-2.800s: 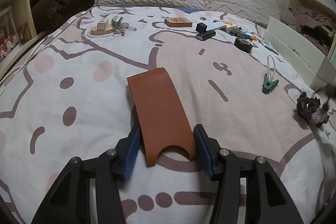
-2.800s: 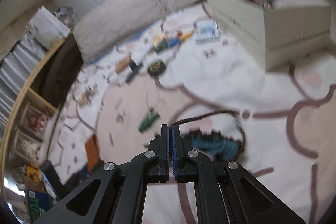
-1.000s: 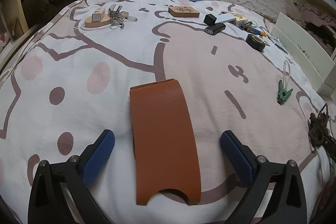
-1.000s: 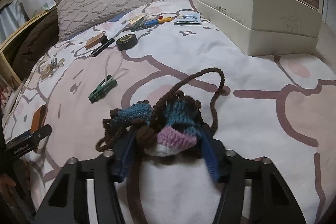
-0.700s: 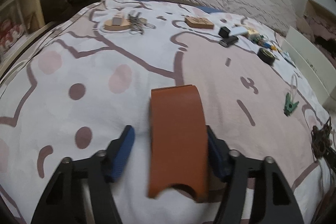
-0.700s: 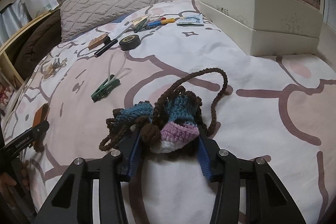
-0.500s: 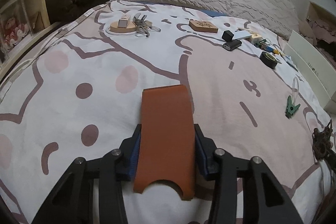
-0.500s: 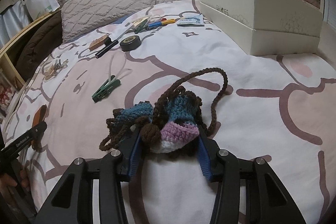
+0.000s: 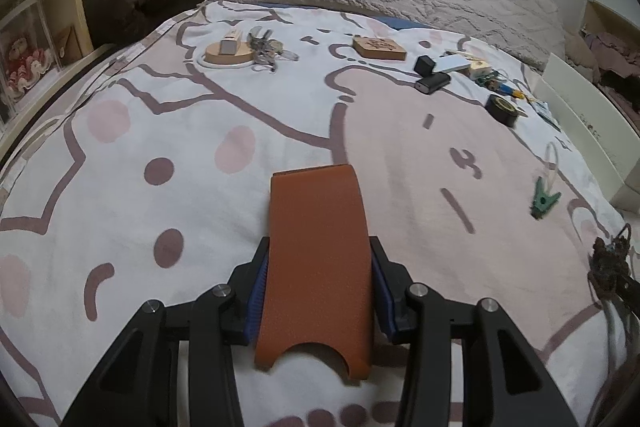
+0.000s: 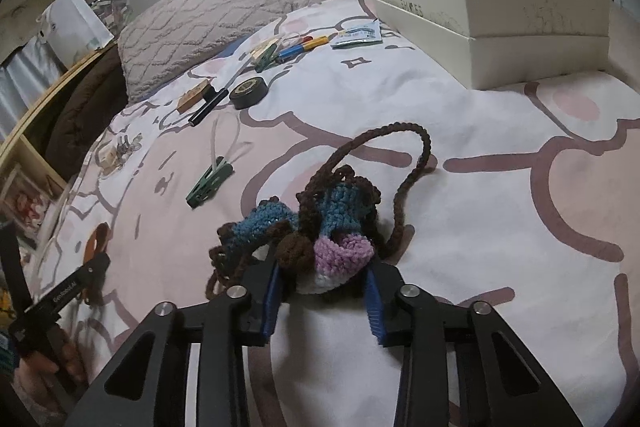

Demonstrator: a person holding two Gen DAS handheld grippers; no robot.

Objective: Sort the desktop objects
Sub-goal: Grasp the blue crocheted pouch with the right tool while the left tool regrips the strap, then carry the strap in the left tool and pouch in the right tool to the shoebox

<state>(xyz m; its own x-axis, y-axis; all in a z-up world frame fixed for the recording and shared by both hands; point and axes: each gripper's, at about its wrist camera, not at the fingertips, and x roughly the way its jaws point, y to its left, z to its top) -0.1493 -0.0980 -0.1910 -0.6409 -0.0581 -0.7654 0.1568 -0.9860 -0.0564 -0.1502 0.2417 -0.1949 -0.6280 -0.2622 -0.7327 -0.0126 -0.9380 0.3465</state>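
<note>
Leather-brown sleeve (image 9: 318, 259), clamped by left gripper (image 9: 318, 297) on the bedspread (image 9: 200, 131); crocheted pouch (image 10: 320, 227) between right gripper (image 10: 322, 301), whose jaws have just been closing onto it. Sorting barely begun: tape roll (image 10: 249, 91), green clip (image 10: 209, 183), keys (image 9: 266, 47) remain scattered outside white box (image 10: 520, 39).

- The near end of the brown leather sleeve (image 9: 318, 263) hides the bedspread (image 9: 168, 131) beneath it.
- The crocheted pouch (image 9: 610, 267) is cut off at the right edge of the left wrist view.
- Print on the white box (image 10: 500, 7) is too small to read.
- The keys (image 10: 126, 145) at far left are an unclear cluster.
</note>
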